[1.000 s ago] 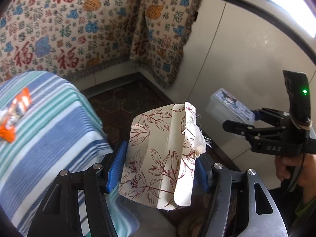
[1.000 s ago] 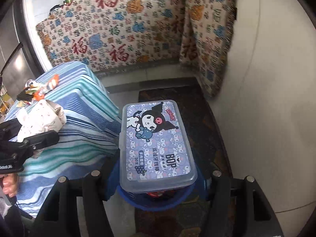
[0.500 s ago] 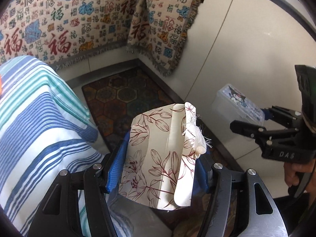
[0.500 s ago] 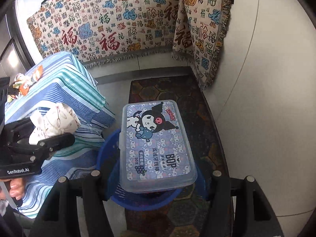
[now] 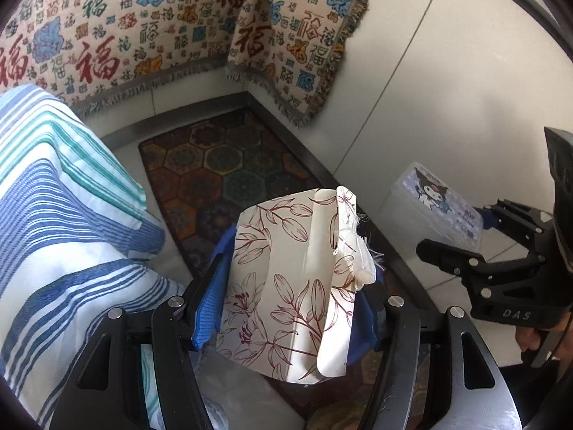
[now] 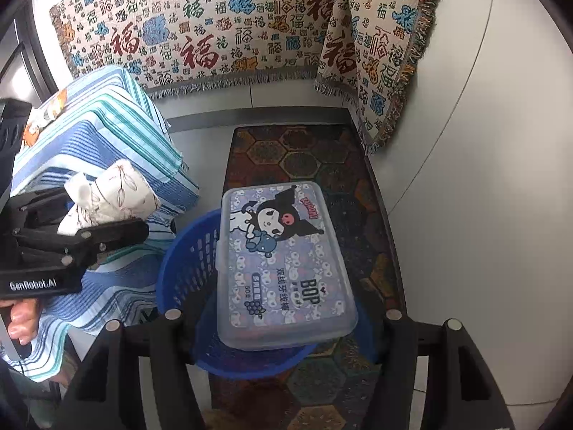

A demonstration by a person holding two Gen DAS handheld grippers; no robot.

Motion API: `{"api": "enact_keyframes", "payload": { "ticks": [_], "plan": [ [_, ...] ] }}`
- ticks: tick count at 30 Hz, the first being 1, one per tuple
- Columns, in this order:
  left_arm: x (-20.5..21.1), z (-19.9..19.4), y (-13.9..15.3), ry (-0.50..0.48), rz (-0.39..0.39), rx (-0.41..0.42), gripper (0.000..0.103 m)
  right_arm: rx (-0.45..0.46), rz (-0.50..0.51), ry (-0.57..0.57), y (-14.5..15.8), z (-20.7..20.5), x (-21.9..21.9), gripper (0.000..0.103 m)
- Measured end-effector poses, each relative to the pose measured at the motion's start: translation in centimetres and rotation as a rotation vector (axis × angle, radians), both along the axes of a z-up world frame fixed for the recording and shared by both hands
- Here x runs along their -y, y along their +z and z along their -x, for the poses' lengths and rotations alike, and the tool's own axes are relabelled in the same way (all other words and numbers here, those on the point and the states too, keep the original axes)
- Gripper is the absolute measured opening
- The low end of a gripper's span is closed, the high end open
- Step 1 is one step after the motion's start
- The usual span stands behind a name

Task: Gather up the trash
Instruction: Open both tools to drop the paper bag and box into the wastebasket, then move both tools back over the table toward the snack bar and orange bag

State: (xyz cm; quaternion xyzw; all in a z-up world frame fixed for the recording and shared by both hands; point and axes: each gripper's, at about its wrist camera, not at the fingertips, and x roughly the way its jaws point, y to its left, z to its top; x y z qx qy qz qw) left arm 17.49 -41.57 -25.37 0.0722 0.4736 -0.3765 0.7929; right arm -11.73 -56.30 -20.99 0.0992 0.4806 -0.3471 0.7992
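Each gripper holds trash above blue basket [image 6: 186,261]

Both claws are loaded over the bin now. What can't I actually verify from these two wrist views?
- Blue basket contents: in the right wrist view, the cartoon-print plastic box covers most of the opening.
- Basket in the left wrist view: hidden behind the crushed floral paper cup.
- Right claw pads: hidden under the box.
- Orange wrapper on the striped cloth: too small to identify, partly behind the left claw.

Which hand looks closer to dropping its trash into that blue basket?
Probably the right: its plastic box already hangs over the blue basket. The left gripper, holding the flowered carton, sits beside it over the striped cloth.
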Motion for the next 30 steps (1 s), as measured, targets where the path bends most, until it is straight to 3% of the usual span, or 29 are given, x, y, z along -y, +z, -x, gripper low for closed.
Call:
{"api": "enact_keyframes", "payload": {
  "ticks": [7, 9, 10, 16, 23, 26, 30],
  "plan": [
    [1.0, -1.0, -0.6, -0.007, 0.001, -0.034, 0.069, -0.032, -0.027, 0.037, -1.2, -0.2, -0.3, 0.065],
    [1.5, -1.3, -0.4, -0.018, 0.011, -0.038, 0.083, -0.026, -0.037, 0.061, -1.5, -0.5, -0.4, 0.073],
    [1.7, -1.4, -0.2, -0.017, 0.02, -0.033, 0.087, -0.032, -0.022, 0.066, -1.6, -0.7, -0.6, 0.083],
    [1.2, -1.6, 1.8, 0.008, 0.061, -0.018, 0.089, -0.047, 0.033, 0.073, -0.7, -0.5, -0.9, 0.085],
    [-4.2, 1.7, 7.8, -0.004, 0.114, 0.064, 0.091, 0.02, 0.176, 0.109, 3.8, -2.9, -3.1, 0.085],
    [-8.9, 3.7, 9.8, 0.01, 0.091, 0.112, 0.095, 0.093, 0.22, 0.151, 6.3, -5.3, -5.7, 0.085],
    [-15.8, 4.5, 9.8, 0.066, 0.036, 0.114, 0.096, 0.173, 0.205, 0.219, 7.5, -9.2, -10.4, 0.085]
  ]
}}
